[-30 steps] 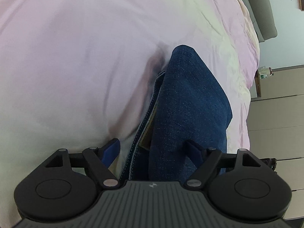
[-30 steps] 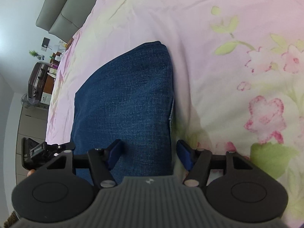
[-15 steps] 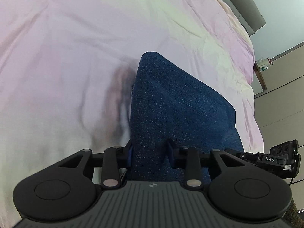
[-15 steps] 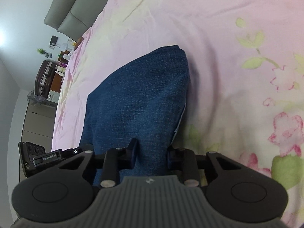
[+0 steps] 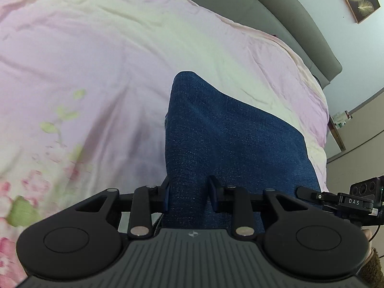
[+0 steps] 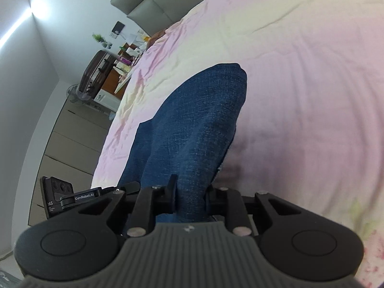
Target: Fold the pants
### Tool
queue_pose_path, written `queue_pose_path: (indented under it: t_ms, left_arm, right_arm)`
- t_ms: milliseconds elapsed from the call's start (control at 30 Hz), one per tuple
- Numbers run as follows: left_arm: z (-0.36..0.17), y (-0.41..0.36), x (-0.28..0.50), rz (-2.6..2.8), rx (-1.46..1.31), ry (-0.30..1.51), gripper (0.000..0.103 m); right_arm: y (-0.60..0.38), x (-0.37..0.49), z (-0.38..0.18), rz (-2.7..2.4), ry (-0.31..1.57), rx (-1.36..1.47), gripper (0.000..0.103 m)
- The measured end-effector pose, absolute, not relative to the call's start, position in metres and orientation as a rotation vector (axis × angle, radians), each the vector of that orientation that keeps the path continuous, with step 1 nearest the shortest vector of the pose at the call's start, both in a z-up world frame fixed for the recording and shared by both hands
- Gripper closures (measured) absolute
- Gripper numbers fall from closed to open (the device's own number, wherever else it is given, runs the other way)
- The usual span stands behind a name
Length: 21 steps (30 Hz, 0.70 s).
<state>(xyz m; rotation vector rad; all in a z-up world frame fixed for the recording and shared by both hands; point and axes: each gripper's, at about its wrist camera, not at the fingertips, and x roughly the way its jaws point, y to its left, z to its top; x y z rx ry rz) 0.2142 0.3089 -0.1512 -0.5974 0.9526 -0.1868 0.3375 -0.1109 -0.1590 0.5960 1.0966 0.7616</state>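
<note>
Since a second ago, both grippers have been brought in from standing wide on either side of the denim to pinching it, and the near end of the pants (image 5: 230,144) has been lifted off the bedspread (image 5: 96,72), so that more of the headboard (image 5: 288,16) and the room is now taken in by both cameras. In the left wrist view, the left gripper (image 5: 189,193) is seen with a fold of the blue denim clamped between its blue-padded fingers (image 5: 212,192), the jaws still closing on it. In the right wrist view, the right gripper (image 6: 190,195) is likewise closing on a narrower bunch of the same cloth, which is squeezed between its fingers (image 6: 171,192). The pants are drawn up from each gripper as a raised ridge, while their far, rounded end is left resting on the pink floral bedspread near the middle of the bed. A shadow is cast on the sheet beside the lifted cloth. A suitcase (image 6: 96,72) and a cluttered bedside table (image 6: 124,60) are visible beyond the bed's edge.
</note>
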Motion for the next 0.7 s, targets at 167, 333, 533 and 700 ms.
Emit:
queue_pose_path:
  t_ms: [167,333,533,700]
  left_arm:
    - [-0.159,0.345,0.215,-0.094,-0.585,0.96,0.07]
    - [-0.191,0.358,0.223,-0.073,-0.591,0.981,0.07]
    - [-0.216,0.365,0.221,-0.094,-0.623,0.973,0.064]
    - [-0.213,0.347,0.206,0.022,-0.571,0.906,0.055]
  right_arm:
    - [-0.05,0.355,-0.174,0.842,1.121,0.609,0.087]
    - [-0.022,0.368,-0.203,0.823,1.174,0.598,0.087]
    - [-0.006,0.382,-0.242,0.757,1.238,0.564,0.083]
    - [0.007,0.377,-0.253,0.675,1.237,0.475,0.072]
